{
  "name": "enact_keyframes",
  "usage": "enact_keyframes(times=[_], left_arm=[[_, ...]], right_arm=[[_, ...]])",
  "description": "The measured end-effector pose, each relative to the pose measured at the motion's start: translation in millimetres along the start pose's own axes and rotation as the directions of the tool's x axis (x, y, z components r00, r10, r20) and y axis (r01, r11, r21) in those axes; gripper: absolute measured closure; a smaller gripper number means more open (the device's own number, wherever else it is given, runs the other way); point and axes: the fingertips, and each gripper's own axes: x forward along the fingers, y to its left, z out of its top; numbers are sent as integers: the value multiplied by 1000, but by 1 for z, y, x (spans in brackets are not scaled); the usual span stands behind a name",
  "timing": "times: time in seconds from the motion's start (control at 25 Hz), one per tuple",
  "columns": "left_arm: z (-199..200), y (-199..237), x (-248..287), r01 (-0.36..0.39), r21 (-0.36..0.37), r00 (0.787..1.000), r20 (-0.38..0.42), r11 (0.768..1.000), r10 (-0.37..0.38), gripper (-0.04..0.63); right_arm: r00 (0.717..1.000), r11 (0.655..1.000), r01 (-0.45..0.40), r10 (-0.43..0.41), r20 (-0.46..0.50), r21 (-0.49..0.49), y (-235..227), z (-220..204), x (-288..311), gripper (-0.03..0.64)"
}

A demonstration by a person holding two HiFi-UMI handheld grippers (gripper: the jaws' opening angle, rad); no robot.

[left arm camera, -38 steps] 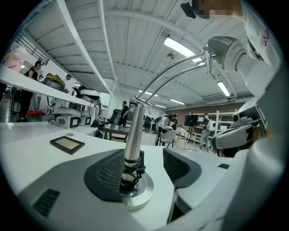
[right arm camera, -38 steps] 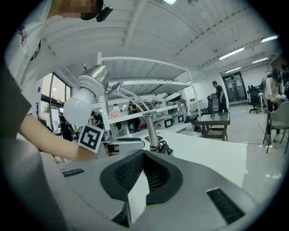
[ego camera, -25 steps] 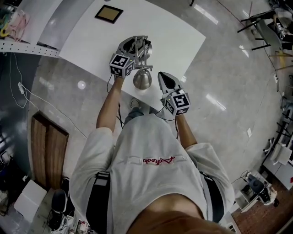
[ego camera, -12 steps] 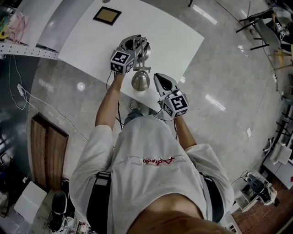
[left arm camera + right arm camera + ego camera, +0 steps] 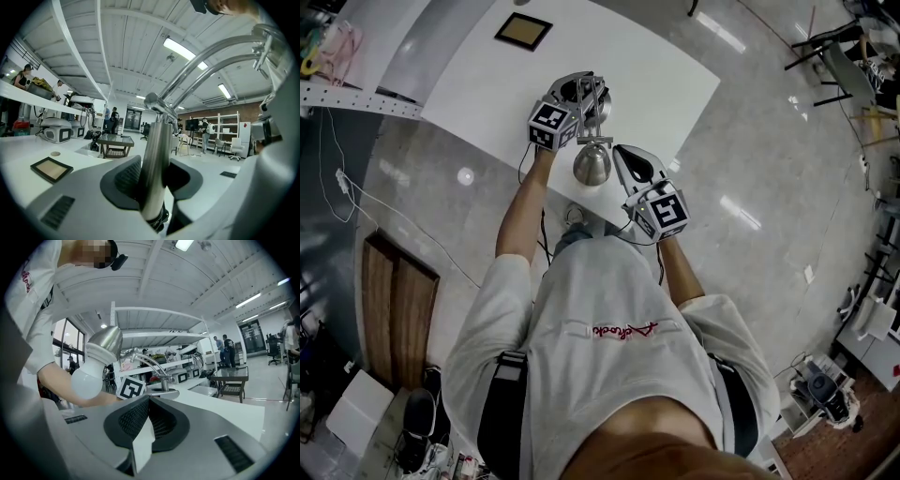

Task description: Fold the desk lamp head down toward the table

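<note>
jaws of left tool [image 5: 580, 88] just closing round lamp post [image 5: 154, 159], forearm [image 5: 523, 214] outstretched

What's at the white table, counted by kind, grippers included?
desk lamp: 1
dark-framed square panel: 1
small round disc: 1
grippers: 2. The left gripper jaws have just been closing and grip the lamp post. The right gripper jaws are shut, empty.
Total: 5
</note>
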Motion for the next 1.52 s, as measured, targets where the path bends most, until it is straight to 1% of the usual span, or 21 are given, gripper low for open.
enact_keyframes(times=[0.2, 0.28, 0.36, 0.44, 0.52, 0.56, 0.6, 0.64, 0.72, 0.76, 0.8, 0.84, 0.88, 0.92, 0.96, 1.04, 1.12, 1.16, 1.32, 1.44, 1.52], left_arm=[[0, -1, 1, 3, -2, 1000, 2, 1000, -3, 442], [-1, -1, 1, 3, -2, 1000, -2, 1000, -3, 442], [-1, 0, 1, 6, -1, 1000, -3, 1000, -6, 442], [-2, 0, 1, 11, 1, 1000, -1, 1000, -11, 442], [-3, 0, 0, 13, 0, 1000, -2, 1000, -13, 442], [-4, 0, 0, 13, -2, 1000, -4, 1000, -13, 440], [-3, 0, 0, 14, -3, 1000, -5, 1000, -14, 440], [-3, 0, 1, 16, -3, 1000, -6, 1000, -16, 440], [-2, -1, 1, 19, -1, 1000, -7, 1000, -19, 440], [-2, -1, 0, 19, -1, 1000, -6, 1000, -19, 440], [-2, -1, 0, 18, -2, 1000, -5, 1000, -18, 440], [-2, -1, 0, 17, -2, 1000, -4, 1000, -17, 440], [-2, -1, 1, 16, -3, 1000, -3, 1000, -16, 440], [-2, -1, 1, 16, -3, 1000, -3, 1000, -16, 440], [-2, 0, 1, 16, -3, 1000, -4, 1000, -16, 440], [-2, 0, 1, 16, -3, 1000, -5, 1000, -16, 440], [-2, 0, 1, 14, -6, 1000, -3, 1000, -14, 440], [-2, -1, 1, 12, -7, 1000, -1, 1000, -12, 440], [-2, 0, 0, 9, -7, 1000, 1, 1000, -9, 440], [-1, 0, 0, 9, -12, 1000, 1, 1000, -9, 440], [-2, 0, 1, 9, -11, 1000, 0, 1000, -9, 440]], right_arm=[[999, 1000, -11, 12, 53, -16, 4, 26, 3, 600], [998, 999, -16, 19, 61, -43, 5, 33, 4, 600], [999, 994, -19, 24, 46, -106, 8, 36, 7, 600], [1000, 981, -15, 19, 19, -191, 11, 38, 10, 598], [1000, 954, -4, 4, 1, -301, 14, 41, 12, 598], [1000, 925, 4, -7, -6, -381, 15, 42, 13, 598], [1000, 877, 10, -18, -12, -480, 16, 43, 14, 598], [999, 809, 13, -28, -17, -588, 18, 45, 15, 598], [999, 642, 12, -45, -22, -766, 24, 46, 15, 598], [998, 562, 11, -51, -21, -827, 27, 46, 15, 598], [998, 489, 11, -55, -18, -872, 29, 47, 15, 598], [998, 428, 11, -57, -14, -904, 30, 48, 15, 598], [998, 381, 12, -58, -11, -924, 31, 48, 15, 598], [998, 352, 12, -57, -9, -936, 32, 49, 15, 598], [998, 336, 12, -55, -7, -942, 32, 49, 16, 598], [999, 332, 3, -49, -14, -943, 32, 50, 16, 570], [999, 337, -19, -38, -33, -941, 32, 48, 17, 427], [999, 332, -25, -33, -38, -943, 32, 47, 18, 396], [999, 297, -24, -15, -30, -955, 37, 48, 22, 379], [1000, 273, -20, 16, -16, -962, 43, 56, 26, 365], [999, 247, -19, 42, -9, -969, 48, 60, 30, 360]])
